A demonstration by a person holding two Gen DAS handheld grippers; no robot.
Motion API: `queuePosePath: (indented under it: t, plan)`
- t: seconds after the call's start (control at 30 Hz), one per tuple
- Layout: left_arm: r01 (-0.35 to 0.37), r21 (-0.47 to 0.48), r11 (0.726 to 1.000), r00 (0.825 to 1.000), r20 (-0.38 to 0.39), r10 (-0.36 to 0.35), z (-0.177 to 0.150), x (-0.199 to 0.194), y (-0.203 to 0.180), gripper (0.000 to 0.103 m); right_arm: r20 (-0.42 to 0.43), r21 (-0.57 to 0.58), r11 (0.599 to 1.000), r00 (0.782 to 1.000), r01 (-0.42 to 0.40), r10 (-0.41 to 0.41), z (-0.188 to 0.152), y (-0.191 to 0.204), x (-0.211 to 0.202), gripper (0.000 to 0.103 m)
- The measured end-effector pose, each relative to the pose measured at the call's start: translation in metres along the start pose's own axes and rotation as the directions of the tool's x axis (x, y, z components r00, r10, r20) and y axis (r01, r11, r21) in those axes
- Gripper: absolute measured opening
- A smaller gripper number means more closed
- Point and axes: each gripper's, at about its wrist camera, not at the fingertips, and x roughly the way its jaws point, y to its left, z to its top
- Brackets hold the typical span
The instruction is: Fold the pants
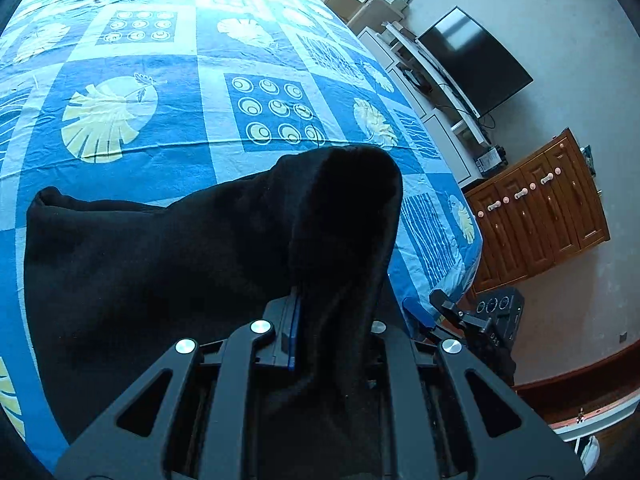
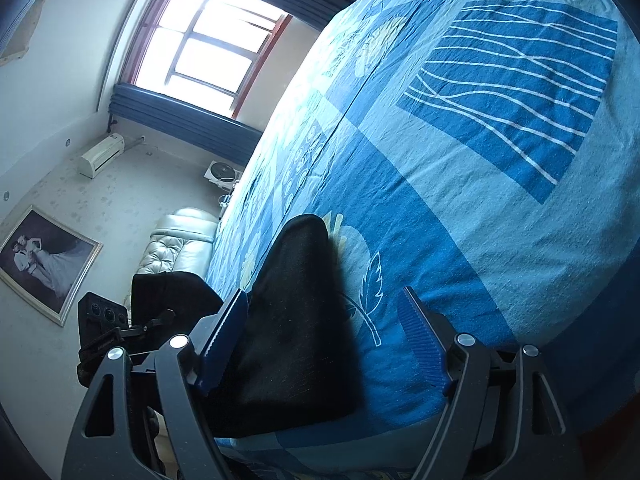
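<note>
**Left fingers clamped on the pants, right fingers spread wide**

Your left gripper (image 1: 320, 332) has its fingers closed tight on a raised fold of the black pants (image 1: 160, 272), which rises in a hump in front of the camera and then drapes down onto the bed (image 1: 180, 60) near its edge. The rest of the dark cloth lies spread over the blue patterned bedsheet. Your right gripper (image 2: 324, 340) has its fingers wide apart; a part of the pants (image 2: 296, 320) lies between them, against the left finger and clear of the right one, close to the bed's edge
</note>
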Motion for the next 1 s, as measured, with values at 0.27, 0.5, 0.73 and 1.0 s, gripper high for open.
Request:
queuePosePath:
  t: [0.27, 0.5, 0.73, 1.0]
  plan:
    - [-0.15, 0.081, 0.985, 0.988, -0.025, 0.152, -0.017, 0.057, -0.019, 0.024, -0.002, 0.006, 1.0, 1.0, -0.011, 0.011, 0.001, 0.0, -0.001, 0.076]
    - [-0.095, 0.213, 0.972, 0.995, 0.06, 0.084, -0.035, 0.025, -0.058, 0.053, 0.015, 0.007, 1.0, 1.0, -0.001, 0.001, 0.0, -0.001, -0.007, 0.077]
    - [-0.142, 0.207, 0.968, 0.972, 0.216, 0.096, -0.07, -0.045, -0.033, 0.076, 0.143, -0.105, 0.994, 0.989, 0.043, -0.028, -0.002, 0.024, -0.027, 0.077]
    - [-0.158, -0.03, 0.987, 0.948, 0.275, 0.16, -0.093, -0.086, 0.069, 0.076, -0.195, -0.162, 0.987, 0.981, -0.014, -0.018, -0.01, 0.081, 0.037, 0.077]
